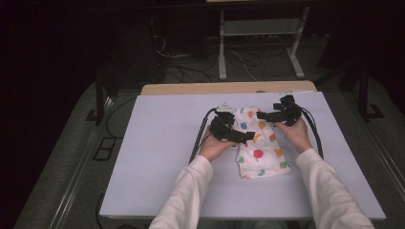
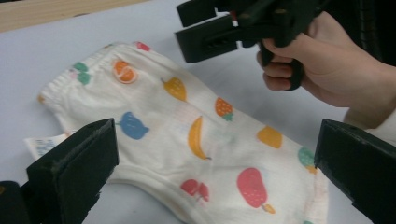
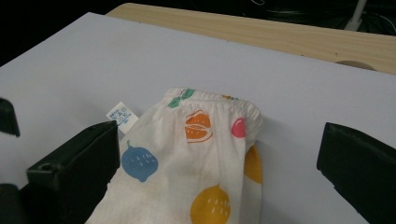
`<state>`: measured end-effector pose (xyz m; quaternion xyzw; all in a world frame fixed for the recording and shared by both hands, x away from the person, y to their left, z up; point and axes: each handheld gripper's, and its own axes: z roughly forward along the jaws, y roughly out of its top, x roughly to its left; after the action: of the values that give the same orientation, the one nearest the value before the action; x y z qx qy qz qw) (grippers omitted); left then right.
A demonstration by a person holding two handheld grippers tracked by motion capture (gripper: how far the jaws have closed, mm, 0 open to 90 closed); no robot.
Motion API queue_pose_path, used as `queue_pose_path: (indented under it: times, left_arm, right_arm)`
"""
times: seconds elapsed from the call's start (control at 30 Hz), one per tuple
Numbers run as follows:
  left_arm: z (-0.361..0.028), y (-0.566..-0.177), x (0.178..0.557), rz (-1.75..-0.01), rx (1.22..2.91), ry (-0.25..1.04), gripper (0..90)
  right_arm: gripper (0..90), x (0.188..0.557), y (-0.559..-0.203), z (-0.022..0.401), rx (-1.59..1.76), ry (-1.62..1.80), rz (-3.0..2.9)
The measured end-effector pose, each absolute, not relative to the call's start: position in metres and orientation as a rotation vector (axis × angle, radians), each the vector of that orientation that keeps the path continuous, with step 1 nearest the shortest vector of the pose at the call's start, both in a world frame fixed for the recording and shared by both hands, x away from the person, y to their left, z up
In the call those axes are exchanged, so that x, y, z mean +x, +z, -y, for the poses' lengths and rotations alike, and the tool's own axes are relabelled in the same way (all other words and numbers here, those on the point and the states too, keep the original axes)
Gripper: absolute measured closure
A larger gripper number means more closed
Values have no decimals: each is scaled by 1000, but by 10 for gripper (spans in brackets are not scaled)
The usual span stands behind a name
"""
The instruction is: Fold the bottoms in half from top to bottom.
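Both tongs gape wide, nothing gripped. Left gripper point(image 1: 228, 130) sits over the left edge of the folded shorts point(image 1: 260, 143), centre of the high view; right gripper point(image 1: 282, 113) is at the upper right corner of the garment. From that height I can't tell if either jaw touches the cloth.

Left gripper view: its two black jaws stand at lower left and lower right of the frame, shorts point(image 2: 196, 140) lying flat between and beyond them, apart from both. Lower edge of the shorts is cut off at the frame bottom. Right gripper point(image 2: 219, 32) shows upper middle with the person's hand point(image 2: 322, 65) on its handle, jaws parted, above the cloth.

Right gripper view: jaws wide at both lower corners, elastic waistband end of the shorts point(image 3: 205, 154) between them, legs cut off below. Care label point(image 3: 122, 116) sticks out just beside the left jaw; print too small to read. Same label point(image 2: 44, 145) is half hidden behind the jaw in the left gripper view.

White mat point(image 1: 157, 157) covers the table; wooden edge point(image 1: 215, 88) shows at the far side.
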<state>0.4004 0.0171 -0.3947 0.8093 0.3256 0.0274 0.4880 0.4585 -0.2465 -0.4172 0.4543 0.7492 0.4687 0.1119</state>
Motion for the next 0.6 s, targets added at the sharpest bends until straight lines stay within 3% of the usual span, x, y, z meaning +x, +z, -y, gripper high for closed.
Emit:
queue_pose_path:
  times: [0.6]
  left_arm:
    - [-33, -376, 425, -819, 1971, 131, 0]
  right_arm:
    - [0, 459, -406, 253, 1324, 1390, -2196]
